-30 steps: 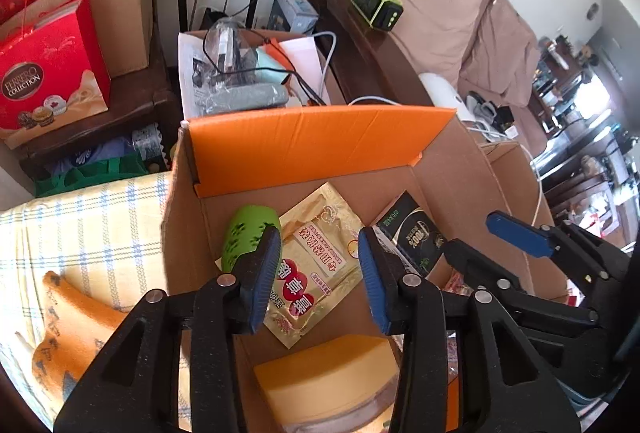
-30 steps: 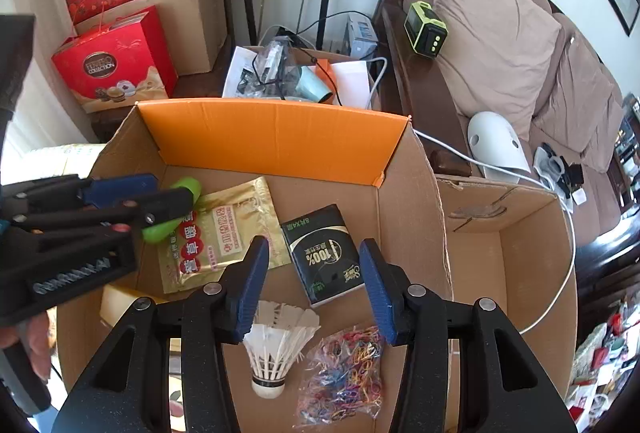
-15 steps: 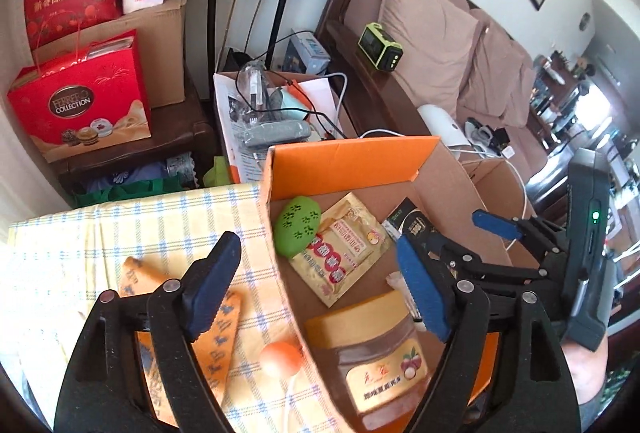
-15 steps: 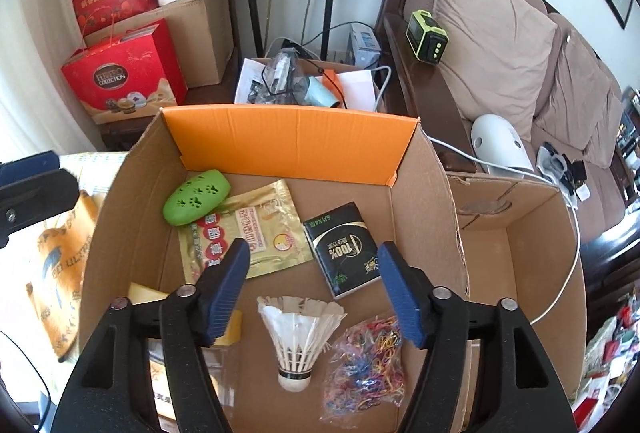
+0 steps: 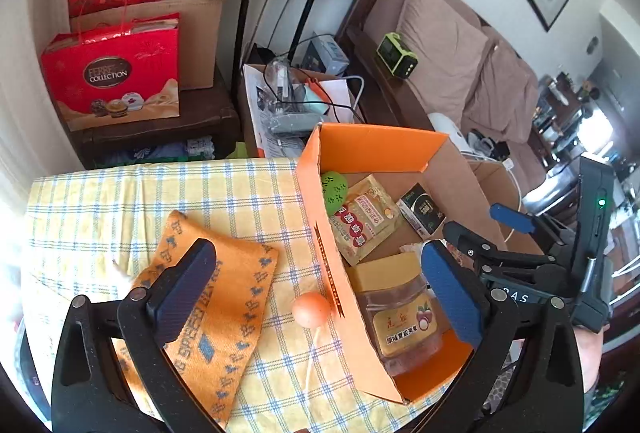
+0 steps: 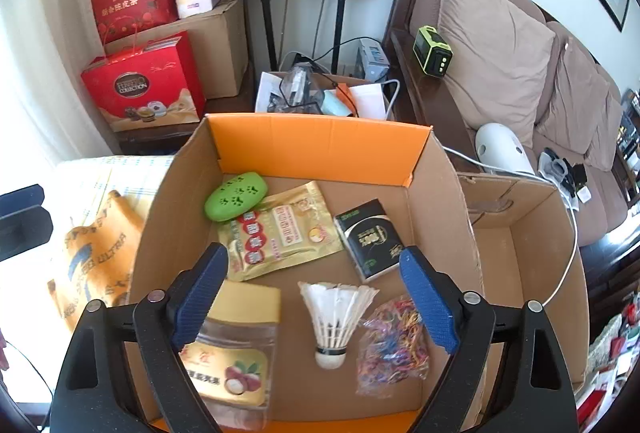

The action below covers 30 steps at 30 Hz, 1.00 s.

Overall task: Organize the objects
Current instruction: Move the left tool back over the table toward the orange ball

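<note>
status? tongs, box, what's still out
Left tongs and right tongs opening, both empty. Cardboard box holds six items. Orange cloth and lollipop on tablecloth, unobstructed.

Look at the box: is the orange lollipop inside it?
No, the orange lollipop lies on the checked tablecloth just outside the cardboard box.

Bright daylight floods in from the left, bleaching the checked cloth [image 6: 120, 169] to near white in the right wrist view and blowing out the window [image 5: 596, 129] at far right. Both fisheye pictures bend hard toward dark, vignetted corners. The centre is sharp, with soft shadows inside the cardboard box [image 6: 448, 193].
</note>
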Motion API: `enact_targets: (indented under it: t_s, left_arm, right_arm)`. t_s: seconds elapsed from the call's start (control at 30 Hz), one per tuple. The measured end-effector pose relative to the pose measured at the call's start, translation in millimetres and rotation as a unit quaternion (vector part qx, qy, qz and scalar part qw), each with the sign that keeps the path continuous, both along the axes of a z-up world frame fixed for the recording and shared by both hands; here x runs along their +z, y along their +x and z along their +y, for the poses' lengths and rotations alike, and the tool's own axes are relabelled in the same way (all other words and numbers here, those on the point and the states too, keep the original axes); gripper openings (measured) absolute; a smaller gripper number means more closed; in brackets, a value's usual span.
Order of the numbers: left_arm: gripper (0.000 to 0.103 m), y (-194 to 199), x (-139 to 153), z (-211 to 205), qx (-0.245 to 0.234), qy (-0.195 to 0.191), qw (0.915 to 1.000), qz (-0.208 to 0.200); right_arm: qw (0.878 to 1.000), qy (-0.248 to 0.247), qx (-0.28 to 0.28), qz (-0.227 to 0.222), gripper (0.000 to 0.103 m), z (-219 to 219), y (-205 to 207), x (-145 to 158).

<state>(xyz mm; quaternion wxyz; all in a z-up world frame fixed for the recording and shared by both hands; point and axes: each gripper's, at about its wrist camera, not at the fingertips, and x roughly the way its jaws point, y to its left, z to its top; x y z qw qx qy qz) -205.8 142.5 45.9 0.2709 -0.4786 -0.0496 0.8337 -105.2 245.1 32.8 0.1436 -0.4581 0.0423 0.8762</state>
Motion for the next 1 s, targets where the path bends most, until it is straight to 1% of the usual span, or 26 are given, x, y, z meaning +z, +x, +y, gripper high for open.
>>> enact_targets:
  t_s: [0.07, 0.13, 0.37, 0.63, 0.73, 0.9, 1.0]
  left_arm:
    - [0.103, 4.3, 3.6, -4.6, 0.001, -0.005, 1.0, 0.006]
    - [0.103, 8.2, 6.0, -9.7, 0.004, -0.008, 0.9999, 0.01]
    - [0.103, 23.9, 7.2, -33.9, 0.014, -0.02, 0.9996, 0.016]
    - [0.103, 46.2, 6.2, -61.9, 0.023, -0.051, 0.9977, 0.037]
    - [0.103, 54.1, 5.9, -73.6, 0.029, -0.06, 0.9966, 0.047]
    - [0.103, 62.1, 4.0, -94.0, 0.043, -0.069, 0.9949, 0.06]
    - [0.103, 65.8, 0.6, -106.5, 0.053, -0.068, 0.9944, 0.061]
  right_arm:
    - [1.0, -0.006, 0.0, 0.004, 0.092, -4.5, 3.7, 2.7]
    - [1.0, -0.007, 0.002, 0.008, 0.103, -10.7, 6.8, 4.9]
    - [1.0, -0.004, 0.009, 0.015, 0.103, -35.0, 15.8, 12.7]
    - [0.999, 0.007, 0.025, 0.019, 0.103, -67.6, 25.3, 13.1]
    - [0.999, 0.004, 0.032, 0.024, 0.103, -78.3, 27.9, 13.1]
    - [0.999, 0.008, 0.042, 0.031, 0.103, -96.9, 31.9, 14.4]
    - [0.998, 0.012, 0.045, 0.037, 0.103, -108.4, 34.8, 15.4]
